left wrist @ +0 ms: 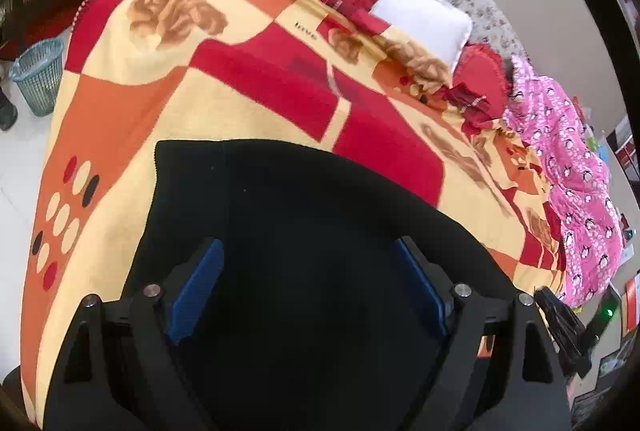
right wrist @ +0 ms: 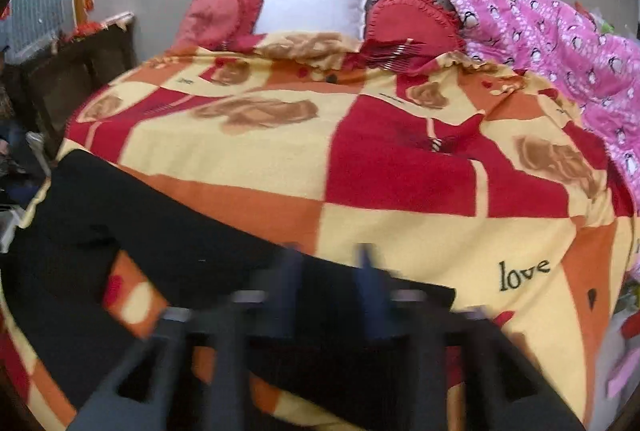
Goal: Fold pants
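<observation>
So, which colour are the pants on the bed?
The pants are plain black, clearest in the left wrist view.

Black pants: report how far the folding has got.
Done: the black pants lie on the patterned blanket; in the right wrist view the legs are apart, no fold visible. In hand: left gripper open above them, right gripper blurred near an edge. Left: every fold.

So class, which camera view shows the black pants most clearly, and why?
The left wrist view: the black pants fill the sharp foreground, with a clean edge and corner against the blanket, between the open left tongs. The right wrist view shows the pants stretching leftward, but blurred around the right tongs.
</observation>
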